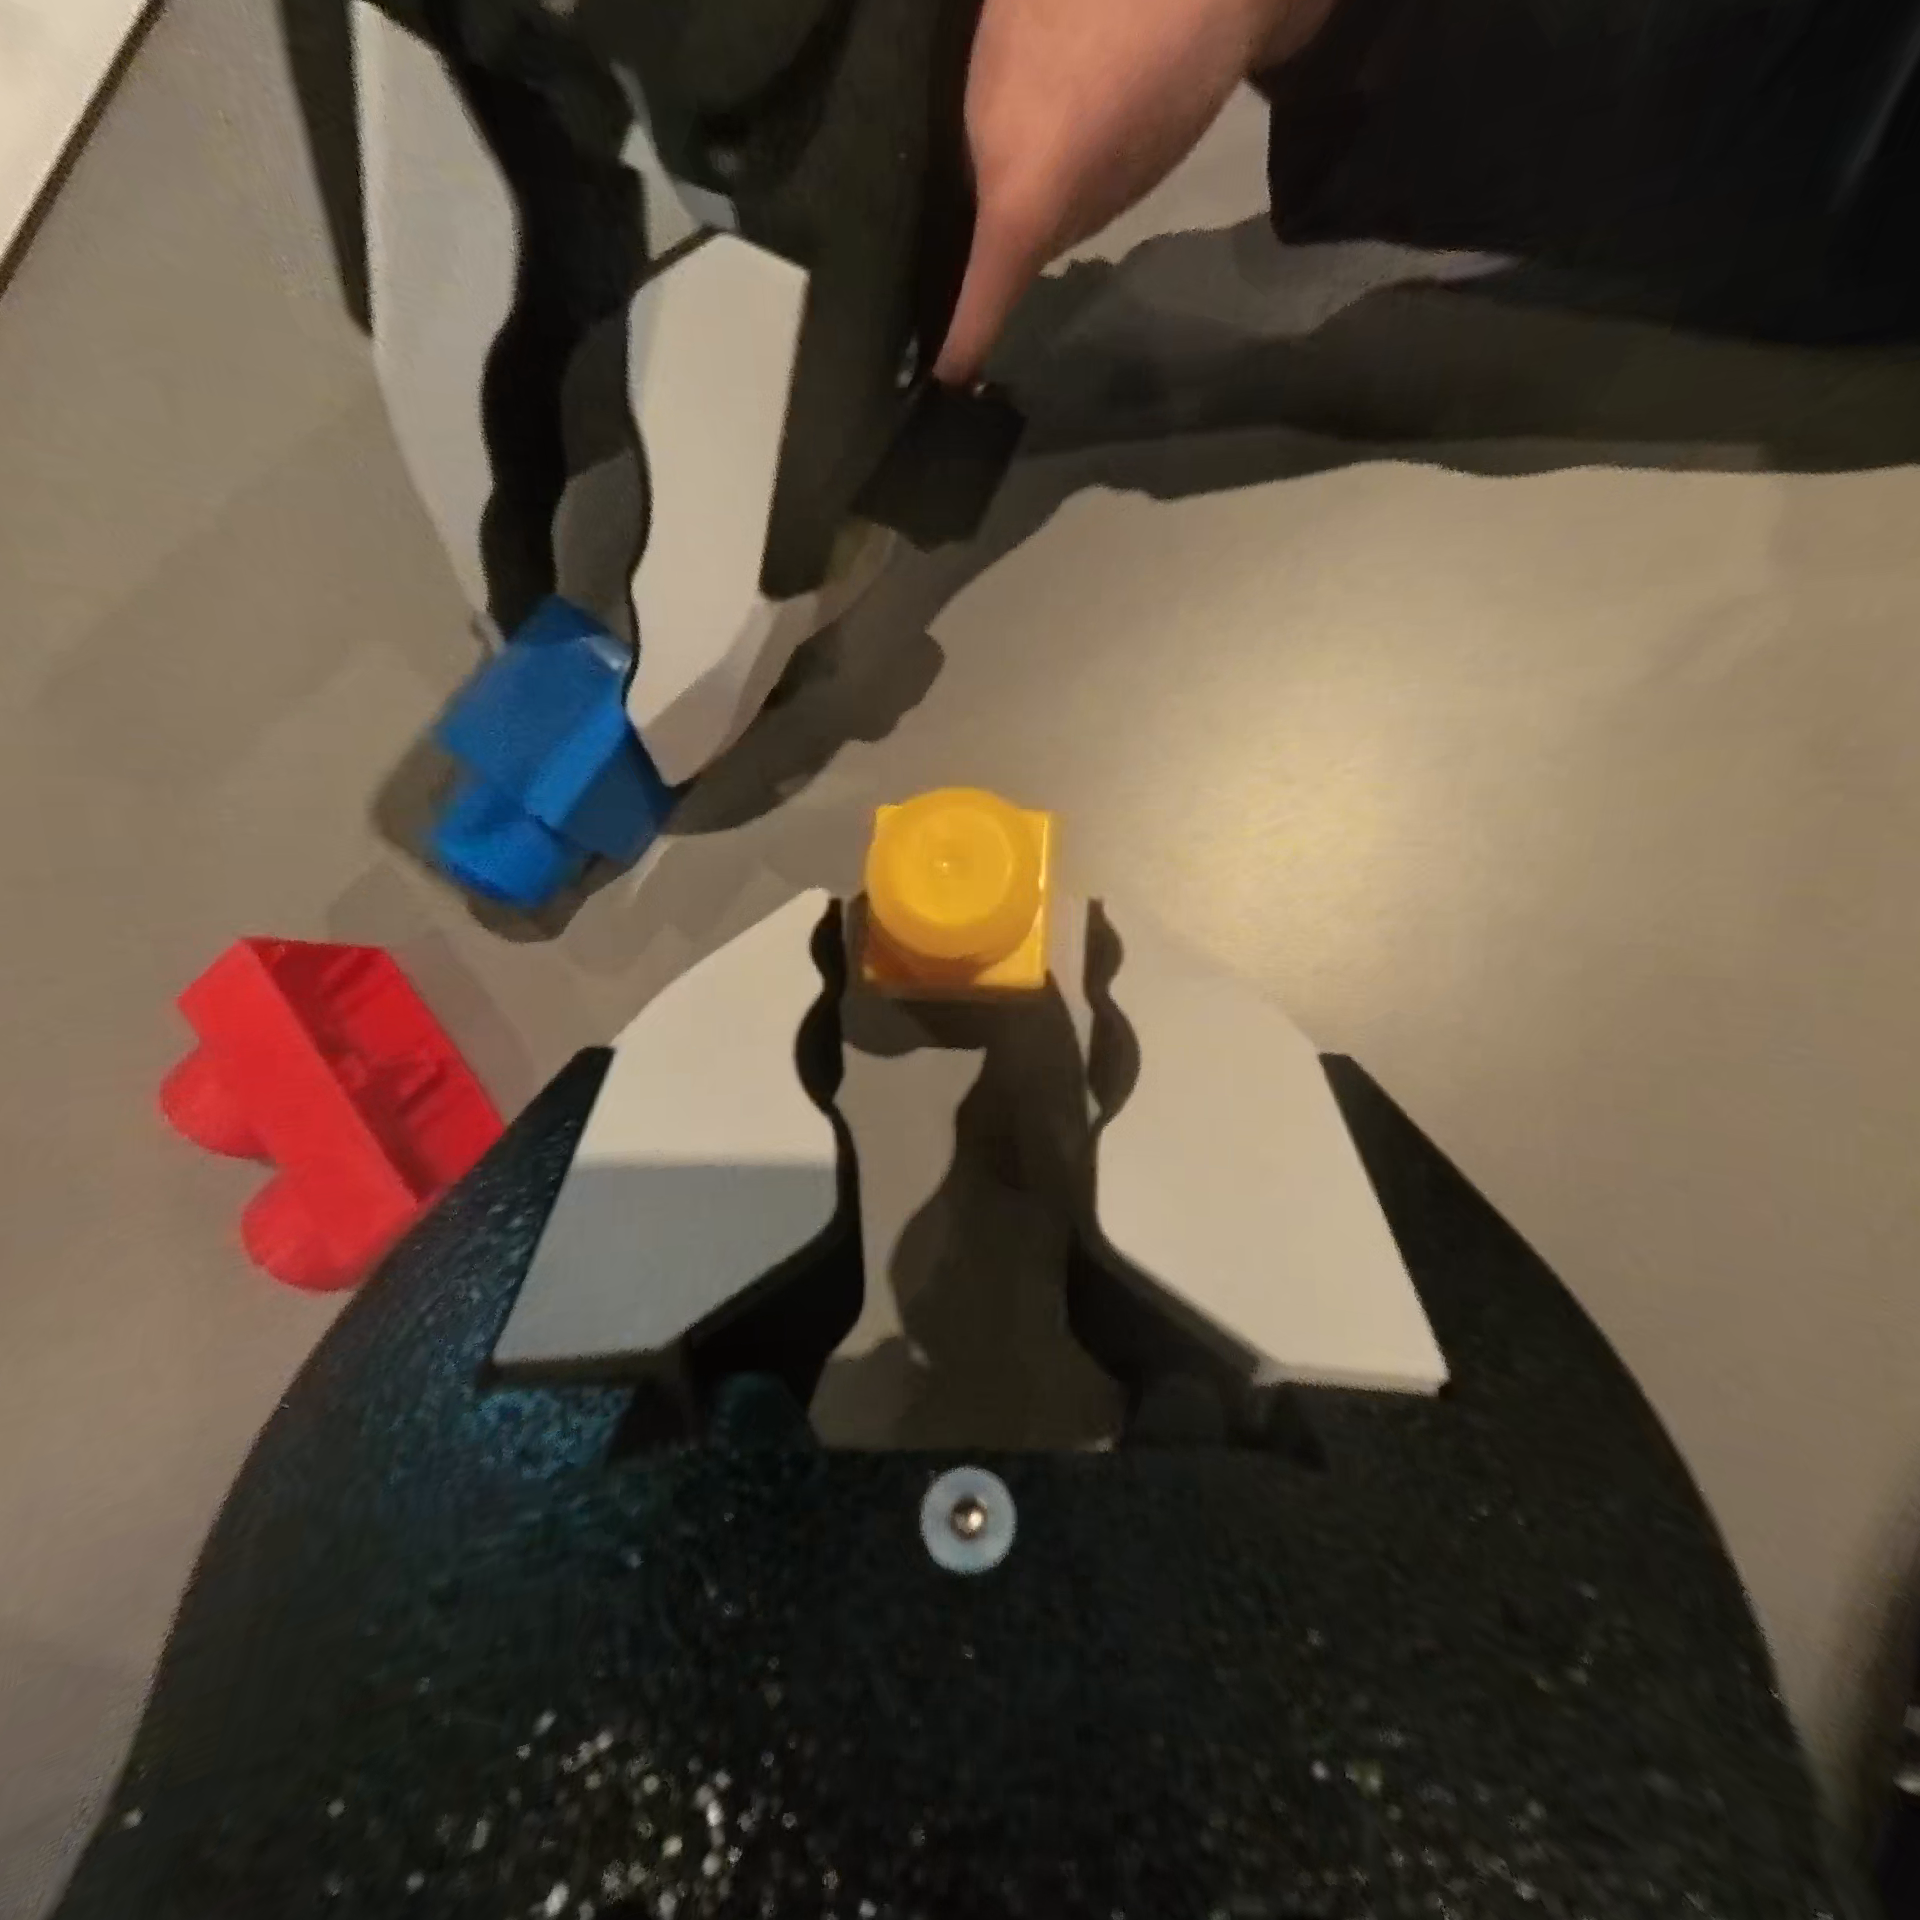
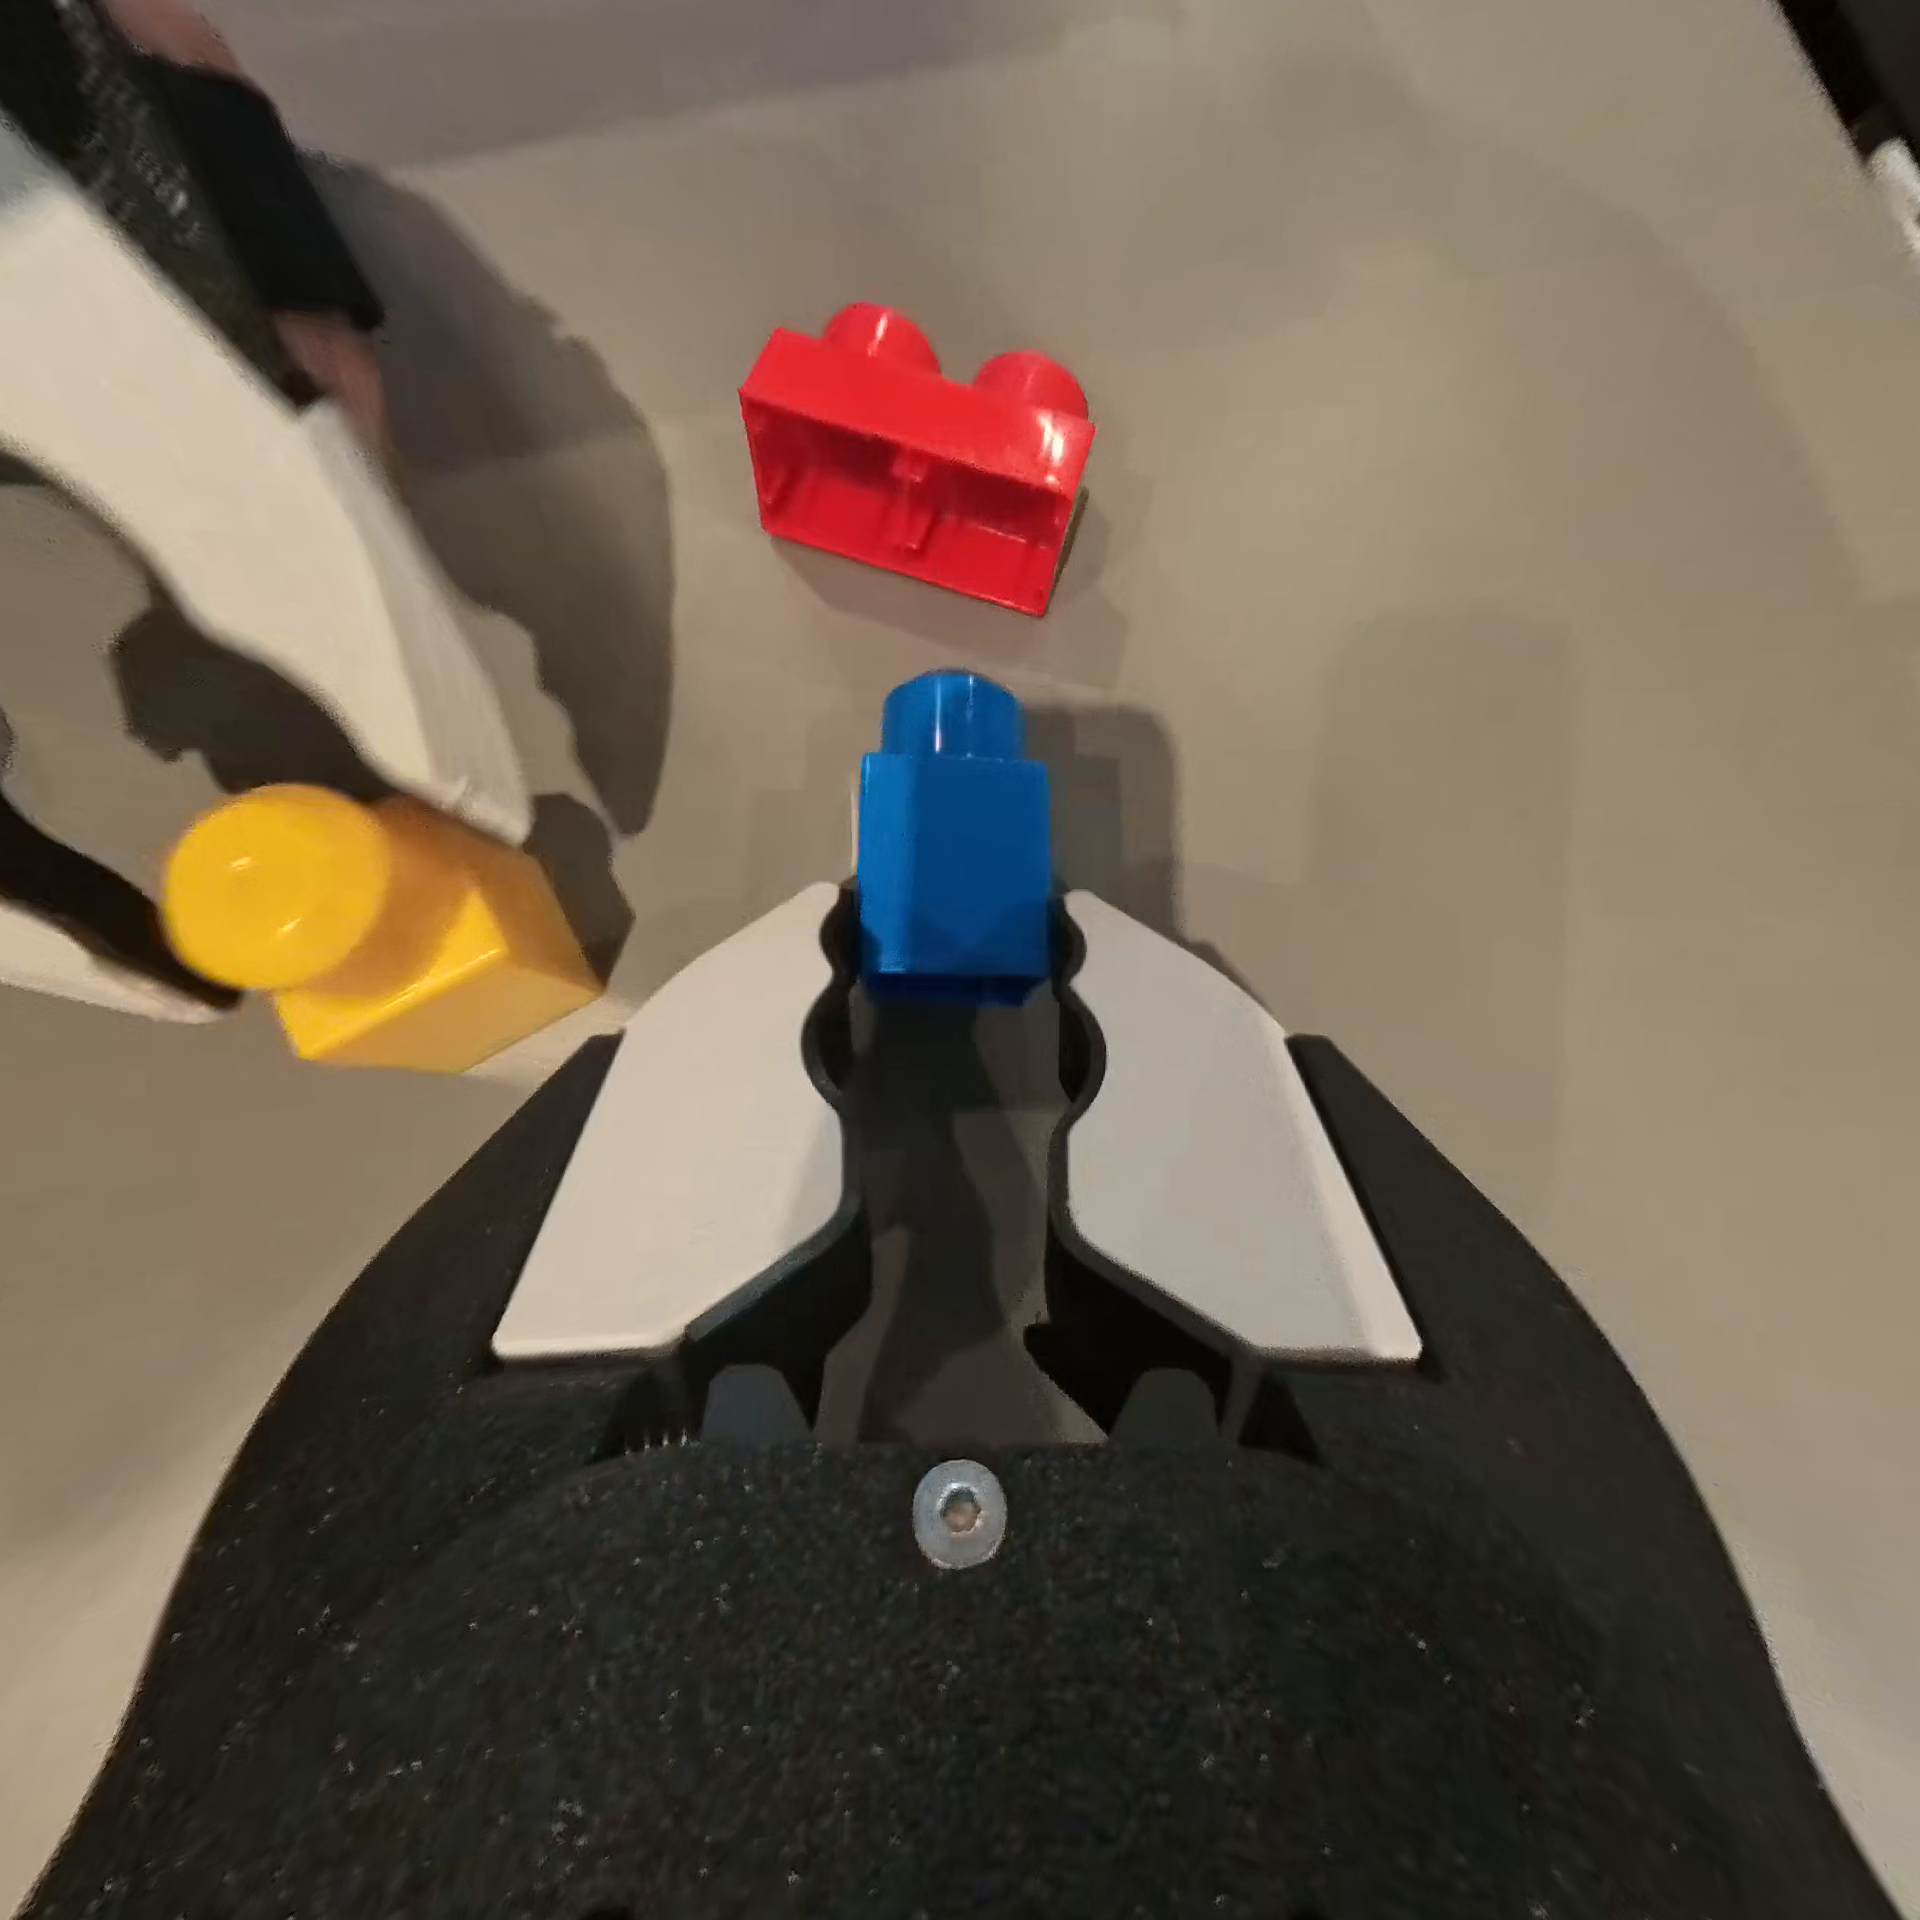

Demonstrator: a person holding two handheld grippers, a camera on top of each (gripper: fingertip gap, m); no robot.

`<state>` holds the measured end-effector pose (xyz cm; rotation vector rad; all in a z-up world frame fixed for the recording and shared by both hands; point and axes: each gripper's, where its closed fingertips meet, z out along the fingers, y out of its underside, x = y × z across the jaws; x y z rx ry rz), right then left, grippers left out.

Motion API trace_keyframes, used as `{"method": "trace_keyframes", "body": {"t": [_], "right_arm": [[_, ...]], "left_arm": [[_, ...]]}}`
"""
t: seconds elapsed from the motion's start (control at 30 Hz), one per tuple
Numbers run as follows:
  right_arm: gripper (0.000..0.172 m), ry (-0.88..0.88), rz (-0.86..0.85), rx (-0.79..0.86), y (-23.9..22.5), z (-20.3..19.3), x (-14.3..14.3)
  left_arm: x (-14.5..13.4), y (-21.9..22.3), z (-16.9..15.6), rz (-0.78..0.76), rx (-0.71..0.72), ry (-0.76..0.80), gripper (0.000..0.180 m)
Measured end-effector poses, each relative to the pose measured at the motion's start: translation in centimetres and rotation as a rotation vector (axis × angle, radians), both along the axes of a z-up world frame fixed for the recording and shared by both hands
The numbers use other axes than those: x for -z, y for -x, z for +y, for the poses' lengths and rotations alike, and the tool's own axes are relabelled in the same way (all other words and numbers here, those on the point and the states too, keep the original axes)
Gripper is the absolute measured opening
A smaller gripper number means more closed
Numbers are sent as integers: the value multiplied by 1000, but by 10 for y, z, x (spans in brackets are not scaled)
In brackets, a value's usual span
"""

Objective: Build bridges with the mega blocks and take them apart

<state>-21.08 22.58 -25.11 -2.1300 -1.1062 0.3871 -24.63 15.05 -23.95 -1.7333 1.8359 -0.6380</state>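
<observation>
Left gripper: jaws part-open around a yellow block, single stud facing the camera. Left pad against the block's side; a thin gap shows between the right pad and the block in the left wrist view. Right wrist view gives the same block from the side, between the left gripper's fingers, one finger hidden behind it; contact there too blurred to confirm.

Right gripper: jaws closed on a blue block, single stud pointing away from the camera, both pads pressed to its flanks. Left wrist view shows this block from outside, clamped at the fingertips and lifted, its shadow cast on the table below.

Red block: two studs, lying on its side on the table, free of both grippers. Hollow underside open to the right wrist view, just beyond the blue block; left wrist view shows it at the lower left, partly cut by the gripper body.

Hand on the right gripper's handle: left wrist view only.
</observation>
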Motion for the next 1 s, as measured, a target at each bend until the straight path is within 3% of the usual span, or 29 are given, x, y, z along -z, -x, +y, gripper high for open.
{"method": "trace_keyframes", "body": {"t": [0.13, 0.27, 0.37, 0.57, 0.73, 0.8, 1.0], "right_arm": [[35, -77, 156, 9, -9, -12, -22], [35, -197, 422, -97, -12, -42, -61], [35, -250, 517, -175, -13, -63, -78], [35, -302, 532, -266, -15, -85, -85], [37, -327, 554, -278, -20, -88, -86], [49, -338, 552, -228, -28, -84, -85], [56, -343, 466, -137, -54, -79, -76]], "left_arm": [[-24, 3, 9, -162, -71, 19, 54], [-64, -7, 13, -383, -82, 5, 55], [-73, -20, 12, -396, -47, -62, 52], [-78, -41, -5, -364, 66, -74, 33], [-79, -42, -10, -271, 113, -75, 28], [-80, -43, -9, -177, 131, -99, 28], [-57, -44, -1, 331, 211, -255, 29]]}}
